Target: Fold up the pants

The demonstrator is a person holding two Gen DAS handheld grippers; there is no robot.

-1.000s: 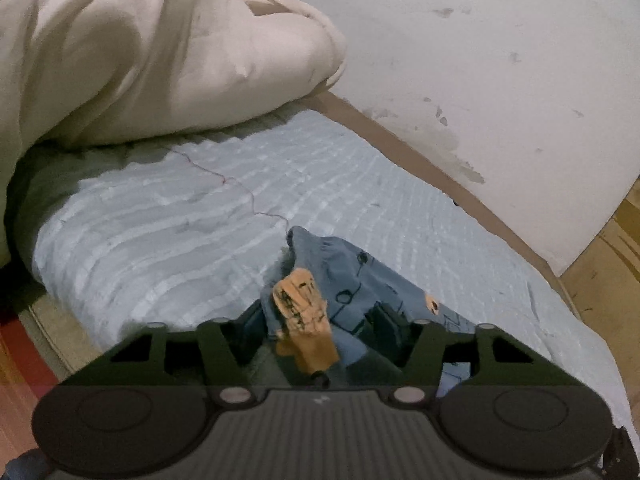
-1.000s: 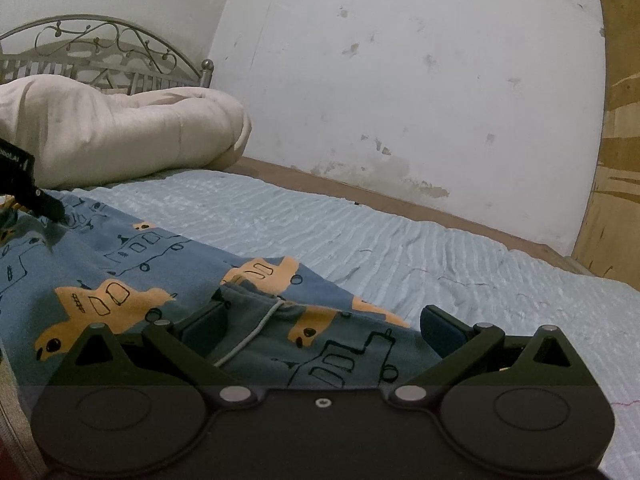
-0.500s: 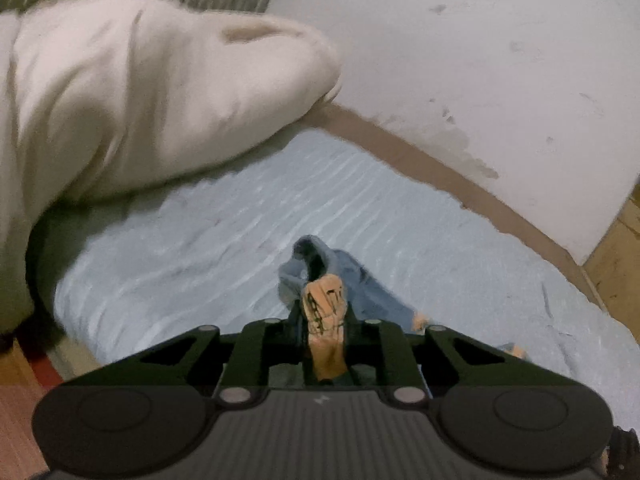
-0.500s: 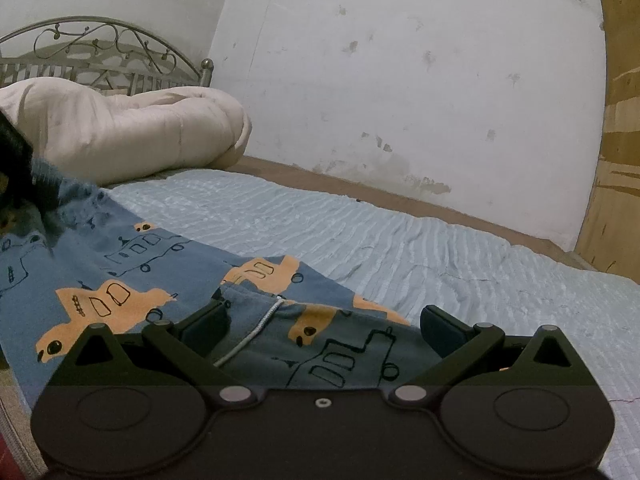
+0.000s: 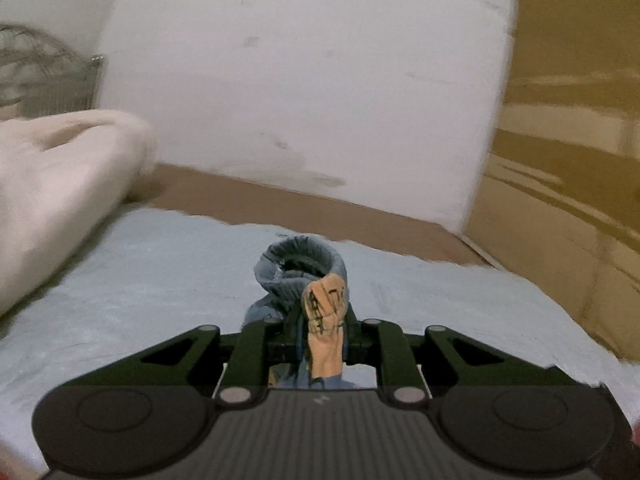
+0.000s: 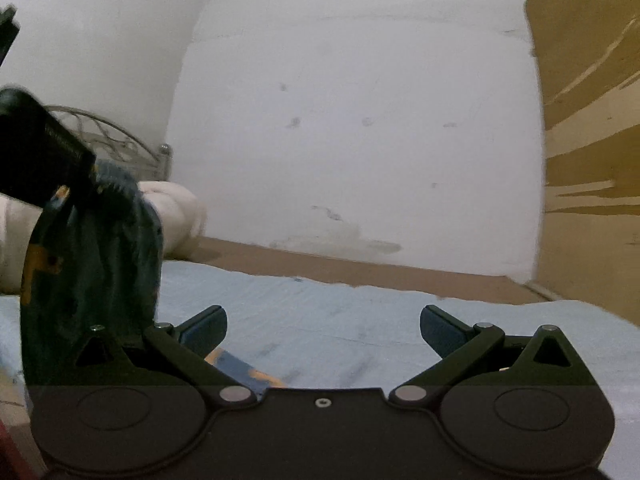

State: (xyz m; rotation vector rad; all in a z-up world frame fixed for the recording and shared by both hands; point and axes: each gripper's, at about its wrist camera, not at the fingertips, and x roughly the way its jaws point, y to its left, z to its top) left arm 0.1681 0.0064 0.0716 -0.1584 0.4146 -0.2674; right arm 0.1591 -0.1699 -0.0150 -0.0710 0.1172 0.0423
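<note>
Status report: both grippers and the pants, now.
Left gripper shut on pants, lifted off bed. Right gripper open, holding nothing. Nothing blocking.

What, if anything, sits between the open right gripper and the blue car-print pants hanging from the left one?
Nothing visible. The right gripper is open over bare light-blue bedsheet; the blue car-print pants hang at its left from the left gripper, with a bit of them lying under its left finger.

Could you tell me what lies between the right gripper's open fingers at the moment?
Only bare light-blue bedsheet, as the right wrist view shows. The right gripper grips nothing; the pants hang at its left from the left gripper.
</note>
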